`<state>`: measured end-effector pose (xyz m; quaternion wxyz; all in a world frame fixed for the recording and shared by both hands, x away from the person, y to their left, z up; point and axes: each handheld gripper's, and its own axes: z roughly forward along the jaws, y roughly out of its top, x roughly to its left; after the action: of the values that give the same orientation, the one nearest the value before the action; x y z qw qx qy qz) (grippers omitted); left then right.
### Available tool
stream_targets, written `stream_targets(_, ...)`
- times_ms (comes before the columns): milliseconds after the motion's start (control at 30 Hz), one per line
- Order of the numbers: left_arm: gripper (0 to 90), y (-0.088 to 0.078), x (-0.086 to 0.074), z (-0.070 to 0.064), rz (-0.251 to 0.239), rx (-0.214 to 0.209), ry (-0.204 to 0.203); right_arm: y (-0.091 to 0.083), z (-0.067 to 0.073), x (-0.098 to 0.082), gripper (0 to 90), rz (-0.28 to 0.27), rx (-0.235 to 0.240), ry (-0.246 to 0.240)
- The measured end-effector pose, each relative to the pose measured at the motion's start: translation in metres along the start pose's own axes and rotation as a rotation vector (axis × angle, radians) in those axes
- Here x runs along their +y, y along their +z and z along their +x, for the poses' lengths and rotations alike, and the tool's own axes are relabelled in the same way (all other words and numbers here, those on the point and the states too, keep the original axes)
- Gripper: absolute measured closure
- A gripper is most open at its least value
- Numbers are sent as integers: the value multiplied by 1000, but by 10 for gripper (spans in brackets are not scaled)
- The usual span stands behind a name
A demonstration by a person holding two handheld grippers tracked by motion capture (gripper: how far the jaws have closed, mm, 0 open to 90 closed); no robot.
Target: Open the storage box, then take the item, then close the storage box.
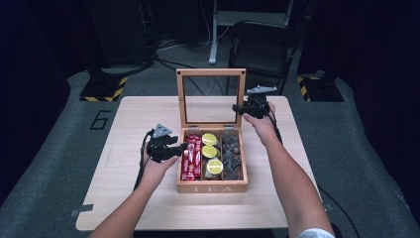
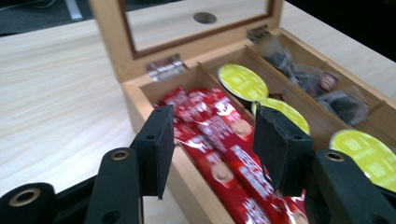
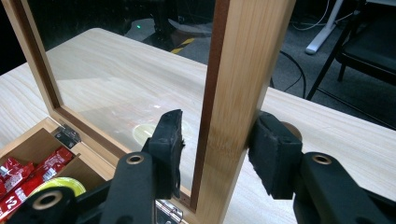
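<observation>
An open wooden tea box (image 1: 212, 188) sits mid-table, its glass lid (image 1: 211, 72) standing upright. Red packets (image 1: 191, 157) fill the left compartment, green-topped pods (image 1: 210, 151) the middle, dark tea bags (image 1: 232, 153) the right. My left gripper (image 1: 181, 147) hovers open at the box's left side. In the left gripper view its jaws (image 2: 217, 149) straddle the red packets (image 2: 219, 126) without touching them. My right gripper (image 1: 242, 110) is at the lid's right edge. There its jaws (image 3: 219, 154) bracket the lid frame (image 3: 233, 93): the right pad meets the wood, the left stands slightly off.
The light wooden table (image 1: 148, 109) has bare room left and right of the box. Behind it are a dark folding chair (image 1: 262, 39) and a desk leg (image 1: 214, 44). Yellow-black tape (image 1: 106, 89) and a "6" (image 1: 100, 119) mark the grey floor.
</observation>
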<state>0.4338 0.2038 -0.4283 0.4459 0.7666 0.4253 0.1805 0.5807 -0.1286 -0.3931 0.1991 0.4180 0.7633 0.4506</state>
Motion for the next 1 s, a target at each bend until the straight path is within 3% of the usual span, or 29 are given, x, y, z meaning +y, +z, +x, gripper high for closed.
stream_targets(200,485,5,-10,-11,20,-12,10,2,-2,0,549,4,1,12)
stream_targets(467,489,17,-17,-25,36,-13,-11,2,-2,1,549,4,-1,13)
stream_targets(700,490,31,-25,-36,79,25,-7,3,-3,0,549,1,4,14)
stream_targets(767,534,32,-26,-38,80,50,14,3,-3,0,549,0,6,13)
stream_targets(833,601,32,-26,-40,72,68,12,4,-3,0,549,-3,6,20)
stream_targets(1000,675,33,-29,-47,57,129,16,4,-3,0,548,2,-1,10)
